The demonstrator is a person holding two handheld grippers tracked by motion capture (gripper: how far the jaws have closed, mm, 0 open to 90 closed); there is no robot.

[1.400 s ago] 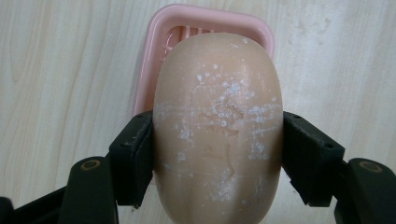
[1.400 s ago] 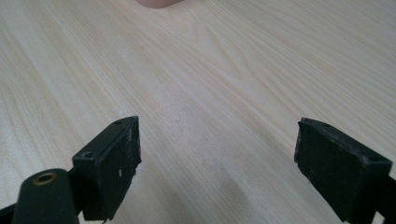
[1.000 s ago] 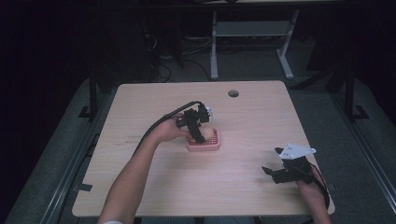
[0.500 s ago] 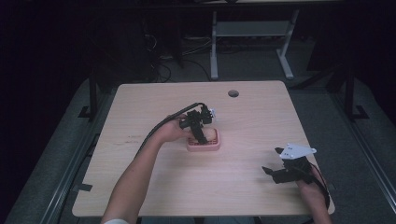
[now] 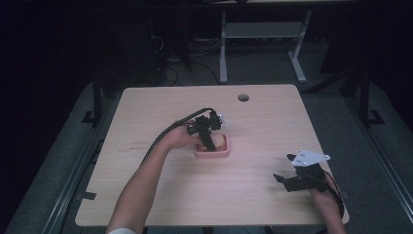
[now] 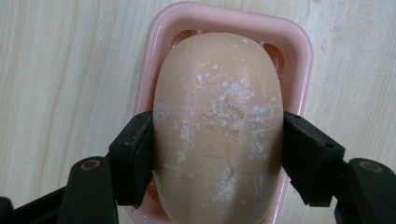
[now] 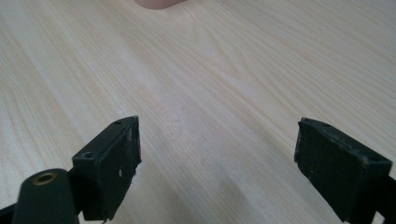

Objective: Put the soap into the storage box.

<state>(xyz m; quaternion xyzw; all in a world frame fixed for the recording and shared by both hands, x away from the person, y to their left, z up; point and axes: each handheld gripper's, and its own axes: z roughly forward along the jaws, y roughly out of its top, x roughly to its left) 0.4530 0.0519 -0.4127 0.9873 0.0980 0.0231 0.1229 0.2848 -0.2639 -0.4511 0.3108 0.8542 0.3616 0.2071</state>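
A peach-coloured soap bar point(image 6: 218, 126), speckled with white crumbs, lies in a pink soap dish point(image 6: 299, 51) near the middle of the table. My left gripper point(image 6: 217, 154) points down over it, its two black jaws pressed against the bar's long sides. The high view has the same gripper point(image 5: 208, 139) over the dish point(image 5: 212, 153), with the soap point(image 5: 220, 142) partly hidden by it. My right gripper point(image 5: 283, 167) rests near the table's front right, jaws wide apart with nothing between them point(image 7: 217, 158).
The light wooden table point(image 5: 272, 122) has a round cable hole point(image 5: 243, 97) at its far edge. A cable trails from the left gripper back along the forearm. An edge of the pink dish point(image 7: 159, 3) shows far ahead of the right gripper.
The left hand and its gripper have shifted slightly to the right over the dish. The right gripper has stayed put.
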